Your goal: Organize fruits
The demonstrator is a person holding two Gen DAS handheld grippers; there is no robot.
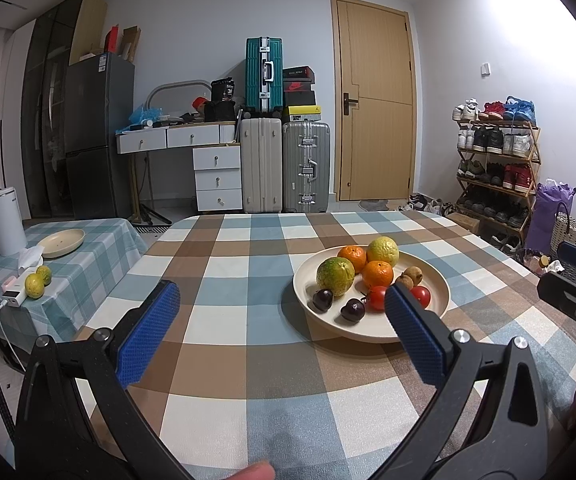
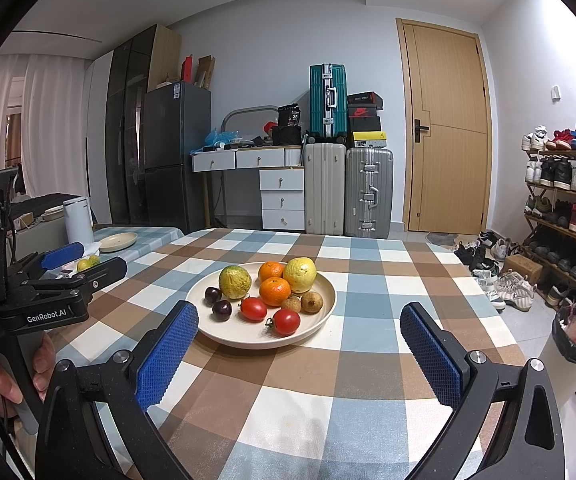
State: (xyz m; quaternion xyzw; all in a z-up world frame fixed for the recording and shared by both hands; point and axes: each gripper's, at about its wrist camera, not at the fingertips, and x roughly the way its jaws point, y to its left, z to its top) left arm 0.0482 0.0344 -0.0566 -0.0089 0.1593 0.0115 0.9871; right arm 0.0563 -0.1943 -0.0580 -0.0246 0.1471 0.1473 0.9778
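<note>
Left gripper (image 1: 282,312) and right gripper (image 2: 299,328), each with blue textured pads, are spread wide apart and hold nothing, hovering above the near part of the table's checked blue, brown and white cloth (image 2: 367,280). The round cream plate (image 2: 319,312) lies on the cloth beyond them, carrying two green-yellow citrus fruits, two oranges (image 2: 274,291), two red tomatoes, two dark plums and two brown longans. On a smaller table at far left lie two more green-yellow fruits (image 1: 34,285) beside an empty cream plate (image 1: 63,242).

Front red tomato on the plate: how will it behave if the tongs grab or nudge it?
The front tomato looks round and glossy, so it probably rolls and may slip. Its skin likely bruises under hard squeeze. It lies apart from the other tomato on the plate, so access seems easy.
</note>
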